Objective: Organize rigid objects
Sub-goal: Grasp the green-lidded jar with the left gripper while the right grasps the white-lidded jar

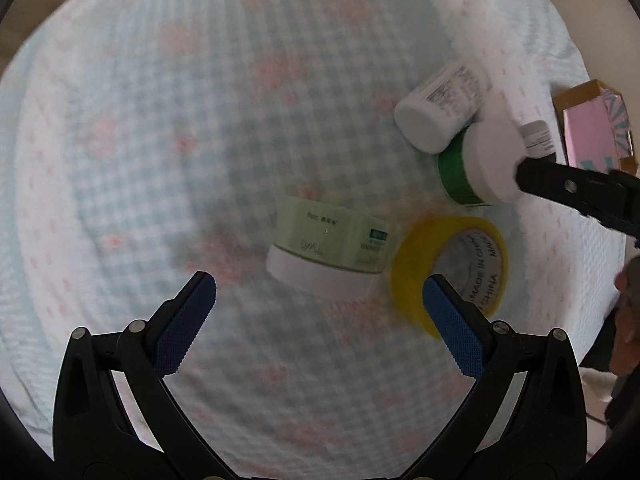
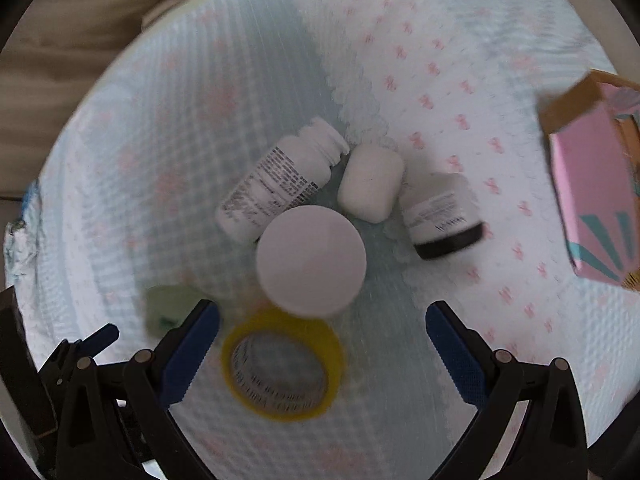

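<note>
My left gripper [image 1: 320, 300] is open and empty above a pale green jar with a white lid [image 1: 326, 248] lying on the bedspread. A yellow tape roll [image 1: 450, 264] sits beside the jar by my right fingertip [image 1: 444, 312]. My right gripper [image 2: 322, 324] is open and empty over the tape roll [image 2: 282, 364], just short of a green jar's round white lid [image 2: 311, 260]. Behind it lie a white pill bottle [image 2: 280, 184], a small white case [image 2: 370, 188] and a white jar with a black base [image 2: 440, 216]. The right gripper's finger [image 1: 576, 188] shows in the left wrist view by the green jar [image 1: 476, 164].
A pink and tan carton [image 2: 592, 180] stands at the right on the blue and white bedspread [image 2: 460, 60]; it also shows in the left wrist view [image 1: 592, 124]. Beige bedding [image 2: 80, 40] lies beyond the spread's far left edge.
</note>
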{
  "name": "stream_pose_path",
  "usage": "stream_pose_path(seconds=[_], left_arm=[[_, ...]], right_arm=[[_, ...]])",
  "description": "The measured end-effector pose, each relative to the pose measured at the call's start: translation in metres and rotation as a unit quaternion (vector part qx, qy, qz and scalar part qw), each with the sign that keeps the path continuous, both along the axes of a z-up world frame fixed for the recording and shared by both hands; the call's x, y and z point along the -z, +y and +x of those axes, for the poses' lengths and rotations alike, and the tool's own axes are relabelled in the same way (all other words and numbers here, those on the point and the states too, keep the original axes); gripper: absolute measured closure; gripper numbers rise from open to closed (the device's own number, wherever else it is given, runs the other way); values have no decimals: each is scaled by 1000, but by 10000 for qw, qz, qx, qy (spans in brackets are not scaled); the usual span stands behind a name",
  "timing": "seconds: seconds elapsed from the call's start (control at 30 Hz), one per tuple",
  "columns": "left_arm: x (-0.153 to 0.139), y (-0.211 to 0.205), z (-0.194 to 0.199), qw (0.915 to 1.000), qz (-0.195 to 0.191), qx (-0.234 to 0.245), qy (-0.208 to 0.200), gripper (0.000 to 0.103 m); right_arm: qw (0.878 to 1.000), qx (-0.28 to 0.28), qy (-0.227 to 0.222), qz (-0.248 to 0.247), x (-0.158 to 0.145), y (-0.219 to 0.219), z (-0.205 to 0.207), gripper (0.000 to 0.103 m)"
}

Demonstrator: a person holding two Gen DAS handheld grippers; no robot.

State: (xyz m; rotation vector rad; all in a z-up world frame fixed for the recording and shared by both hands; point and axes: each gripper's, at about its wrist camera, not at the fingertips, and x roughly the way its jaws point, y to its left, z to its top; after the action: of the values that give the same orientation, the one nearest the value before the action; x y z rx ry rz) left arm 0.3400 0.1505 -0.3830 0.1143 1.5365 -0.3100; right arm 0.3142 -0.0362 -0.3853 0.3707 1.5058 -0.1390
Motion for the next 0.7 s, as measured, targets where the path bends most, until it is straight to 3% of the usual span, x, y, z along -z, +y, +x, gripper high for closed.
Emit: stream_pose_path(seconds=[0.23,0.37,0.43,0.7], left_arm=[[36,-12,13,9997,123,156,166,2],[49,-19,20,9993,55,185,307,24],[52,-23,21,9992,-27,241,324,30],[49,-33,20,9995,-4,269,154,31]], right_arm=[[9993,-157,346,14,44,5,24,2],[9982,-215,523,184,62,5,34,9],[9981,-261,518,205,66,7,36,31],[9981,-245,545,127,71,4,34,32]])
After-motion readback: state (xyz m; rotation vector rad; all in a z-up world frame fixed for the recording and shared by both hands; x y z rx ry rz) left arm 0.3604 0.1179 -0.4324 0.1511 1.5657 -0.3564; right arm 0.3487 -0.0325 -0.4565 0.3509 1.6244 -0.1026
